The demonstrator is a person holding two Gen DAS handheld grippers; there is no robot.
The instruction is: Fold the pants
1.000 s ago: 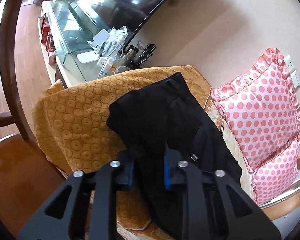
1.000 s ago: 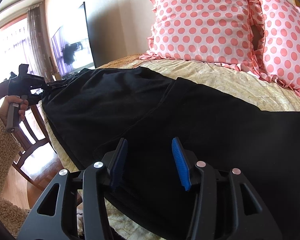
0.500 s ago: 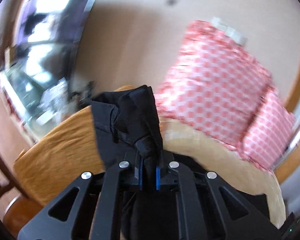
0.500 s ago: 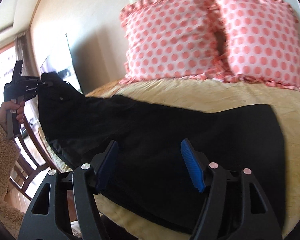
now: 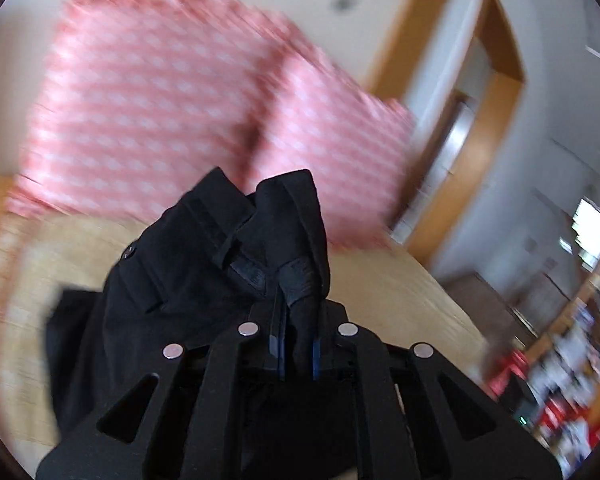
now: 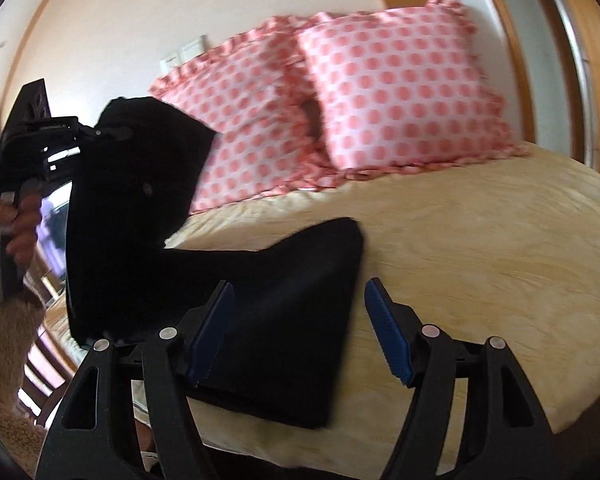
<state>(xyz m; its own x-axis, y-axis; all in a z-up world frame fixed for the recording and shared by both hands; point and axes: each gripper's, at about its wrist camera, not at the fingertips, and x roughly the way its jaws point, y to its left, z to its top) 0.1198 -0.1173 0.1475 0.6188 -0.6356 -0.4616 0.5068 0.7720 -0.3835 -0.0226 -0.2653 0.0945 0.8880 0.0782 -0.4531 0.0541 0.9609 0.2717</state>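
The right gripper hovers with its blue pads spread wide and gripping nothing, above the leg end of the black pants, which lies flat on the bed. The left gripper, held by a hand, is clamped tight on a bunched fold of the pants' waist end, lifted clear above the bed. Behind, 2 pink dotted pillows lean at the bed's head.

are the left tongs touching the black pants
Touching. The left wrist view shows the left tongs shut on a bunched fold of the black pants, cloth pinched between the blue pads.
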